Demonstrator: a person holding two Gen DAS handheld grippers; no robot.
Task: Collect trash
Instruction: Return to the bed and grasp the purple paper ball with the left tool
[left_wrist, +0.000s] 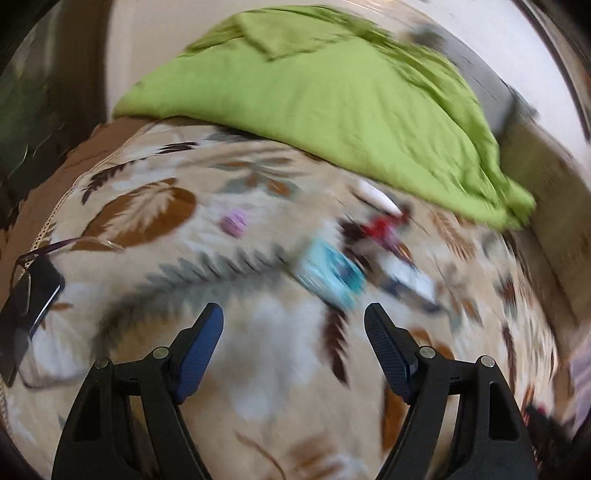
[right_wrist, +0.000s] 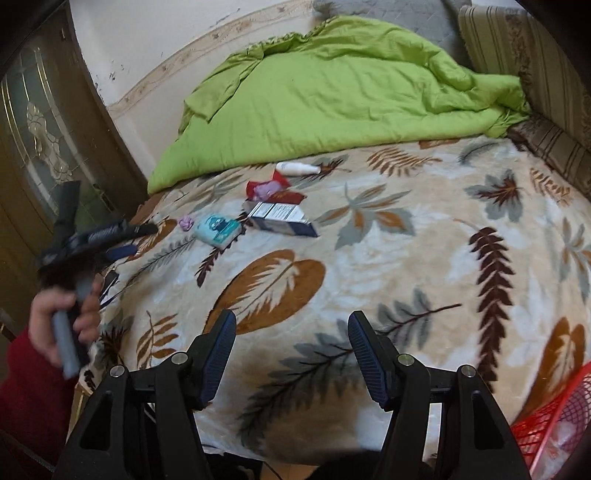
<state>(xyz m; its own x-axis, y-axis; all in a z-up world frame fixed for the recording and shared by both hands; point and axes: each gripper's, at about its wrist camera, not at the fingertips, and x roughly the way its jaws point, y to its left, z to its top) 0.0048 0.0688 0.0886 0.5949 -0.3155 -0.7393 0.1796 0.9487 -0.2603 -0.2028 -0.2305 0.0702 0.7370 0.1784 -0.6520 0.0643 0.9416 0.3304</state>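
Observation:
Trash lies on a leaf-patterned blanket (right_wrist: 369, 258): a light blue packet (right_wrist: 218, 228) (left_wrist: 332, 273), a small purple wad (right_wrist: 185, 223) (left_wrist: 233, 222), a white and blue box (right_wrist: 282, 218) (left_wrist: 410, 280), a red wrapper (right_wrist: 267, 189) (left_wrist: 380, 225) and a white bottle (right_wrist: 297, 168) (left_wrist: 376, 194). My left gripper (left_wrist: 293, 314) is open, low over the blanket, just short of the blue packet; its view is blurred. From the right wrist it shows as the left gripper (right_wrist: 125, 240), held by a hand (right_wrist: 55, 317) at the bed's left edge. My right gripper (right_wrist: 291, 321) hangs open over the near blanket, empty.
A crumpled green quilt (right_wrist: 332, 92) covers the far half of the bed. A red mesh basket (right_wrist: 554, 417) sits at the near right corner. A dark phone (left_wrist: 33, 295) and glasses (left_wrist: 44, 251) lie at the bed's left edge. A striped cushion (right_wrist: 517, 48) and a door (right_wrist: 44, 147) flank the bed.

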